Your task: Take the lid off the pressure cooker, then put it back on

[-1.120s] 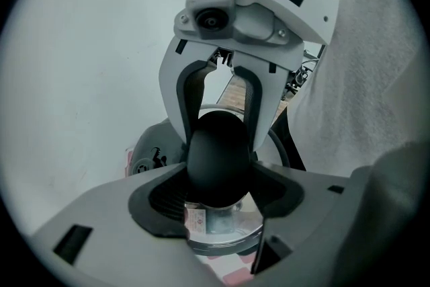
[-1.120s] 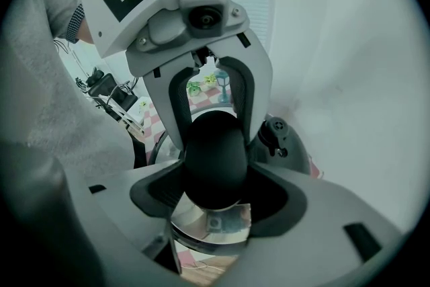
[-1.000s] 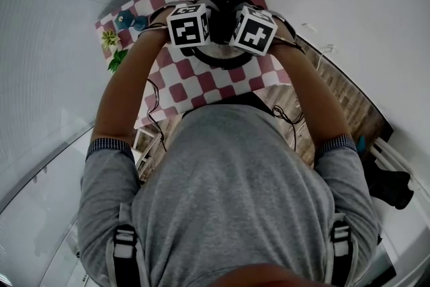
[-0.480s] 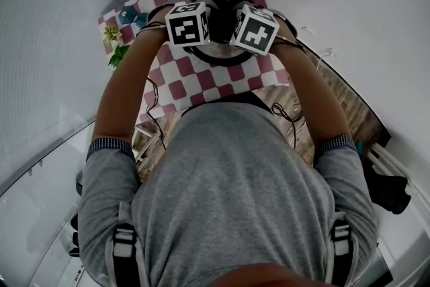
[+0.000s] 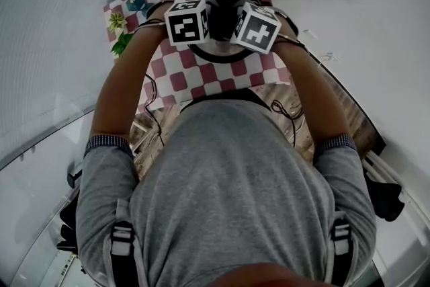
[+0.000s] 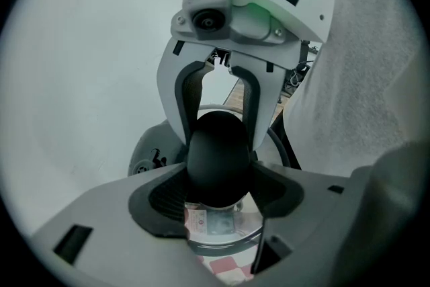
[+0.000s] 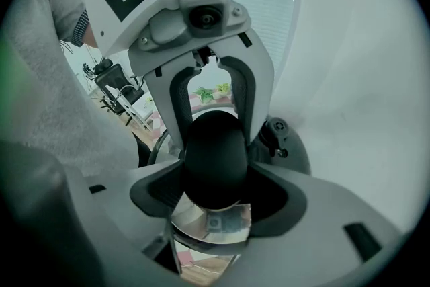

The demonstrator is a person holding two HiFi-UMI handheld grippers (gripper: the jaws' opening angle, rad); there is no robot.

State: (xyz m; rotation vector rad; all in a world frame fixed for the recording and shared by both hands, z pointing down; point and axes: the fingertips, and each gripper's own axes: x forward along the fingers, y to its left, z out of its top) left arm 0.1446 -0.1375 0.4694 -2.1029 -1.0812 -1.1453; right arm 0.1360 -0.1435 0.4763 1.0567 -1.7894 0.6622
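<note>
Both tongs are locked on: the left gripper and right gripper face each other, each clamped on the black handle from opposite sides. The steel lid shows just below the handle. The pressure cooker stands toward the far end of the checked cloth.

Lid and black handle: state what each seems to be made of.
The lid looks like polished metal, probably stainless steel: it mirrors its surroundings. The black handle seems to be smooth, matte plastic, possibly Bakelite: dark and rounded, with only a dull sheen.
</note>
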